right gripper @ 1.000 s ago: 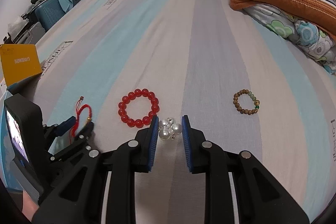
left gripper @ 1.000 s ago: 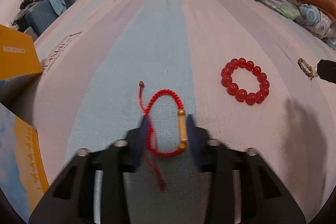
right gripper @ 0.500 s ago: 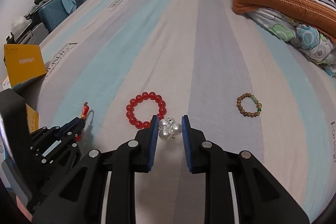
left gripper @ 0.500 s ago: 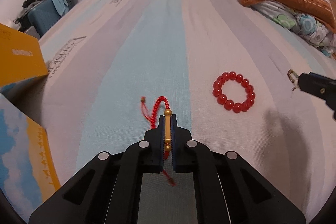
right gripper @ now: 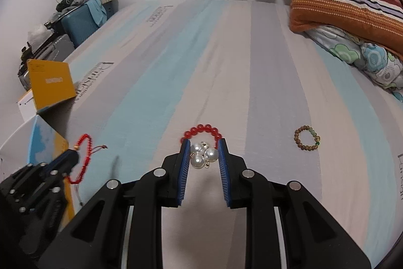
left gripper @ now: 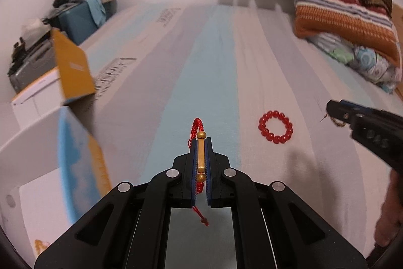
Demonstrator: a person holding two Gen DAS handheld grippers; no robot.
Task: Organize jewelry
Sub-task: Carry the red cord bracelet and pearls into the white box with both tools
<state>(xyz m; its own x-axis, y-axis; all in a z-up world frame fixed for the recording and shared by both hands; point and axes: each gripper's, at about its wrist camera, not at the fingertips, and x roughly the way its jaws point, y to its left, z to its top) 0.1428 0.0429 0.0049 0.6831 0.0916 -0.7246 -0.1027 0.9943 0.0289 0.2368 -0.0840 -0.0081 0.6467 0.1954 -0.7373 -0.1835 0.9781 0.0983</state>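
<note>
Carrying step: left gripper (left gripper: 200, 163) clenched on red cord bracelet (left gripper: 200, 155), lifted beside the open box (left gripper: 75, 163). Right gripper (right gripper: 203, 155) spread around pearl cluster (right gripper: 202, 155). Next, probably: release over the box.

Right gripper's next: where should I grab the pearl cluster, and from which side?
Close on the pearl cluster across its widest pearls, coming straight down from above. It lies flat on the bedsheet between the open right gripper. Stay short of the red bead bracelet just beyond.

red bead bracelet (right gripper: 201, 130) half hidden behind fingers (right gripper: 185, 155)
</note>
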